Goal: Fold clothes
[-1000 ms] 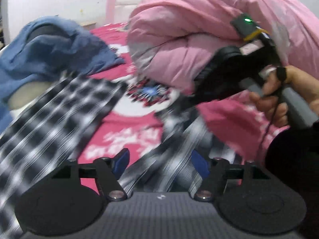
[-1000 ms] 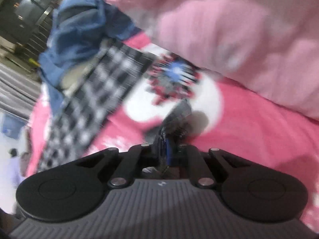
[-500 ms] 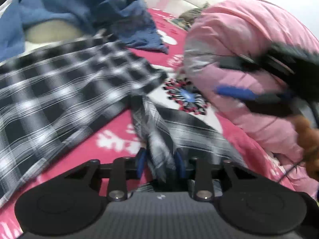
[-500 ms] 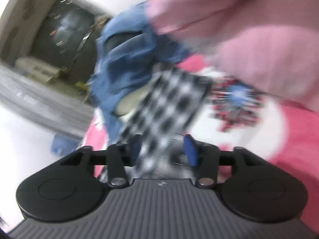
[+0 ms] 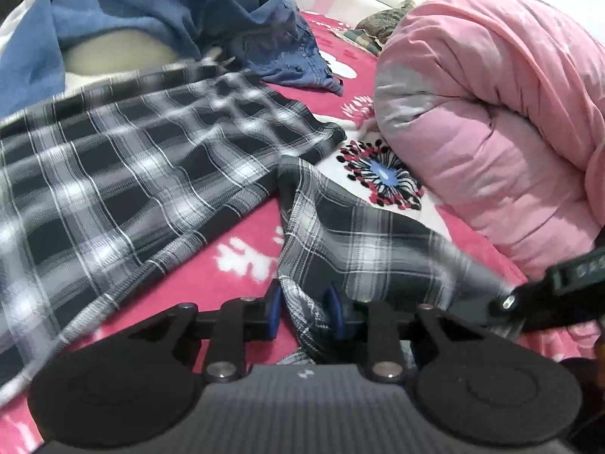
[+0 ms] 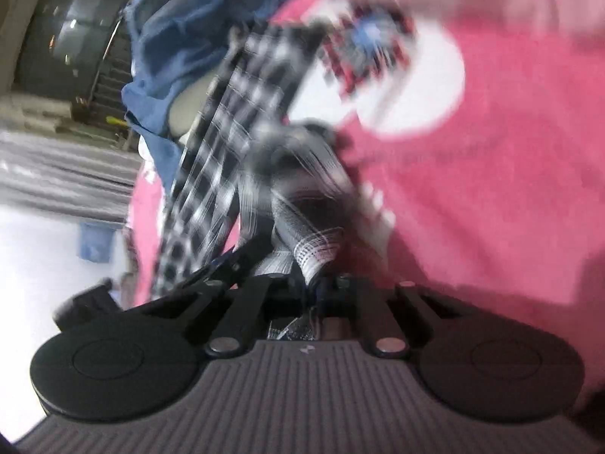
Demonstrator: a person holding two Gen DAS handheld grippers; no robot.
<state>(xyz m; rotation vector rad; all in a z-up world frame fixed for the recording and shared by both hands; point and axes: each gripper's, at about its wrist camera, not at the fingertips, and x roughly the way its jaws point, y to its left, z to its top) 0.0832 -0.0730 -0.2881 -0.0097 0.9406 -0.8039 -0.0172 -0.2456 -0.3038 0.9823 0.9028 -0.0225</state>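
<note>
- Spread over a red-and-white patterned bedcover [image 5: 245, 265]: black-and-white plaid flannel shirt [image 5: 113, 174], beside a rolled pink quilt [image 5: 491, 113].
- Left gripper [image 5: 302, 312]: clamped on a bunched fold of plaid.
- Right gripper [image 6: 321, 283]: just snapped closed, pinching a corner of plaid.

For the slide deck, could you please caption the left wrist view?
Left gripper pinching a fold of the plaid shirt on a pink bedspread, beside a rolled pink duvet.

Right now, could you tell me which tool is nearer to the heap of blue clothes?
Left, as far as the views show. The left tool grips the plaid garment below the blue clothes; the right tool grips the same garment further out, beside the left one.
</note>
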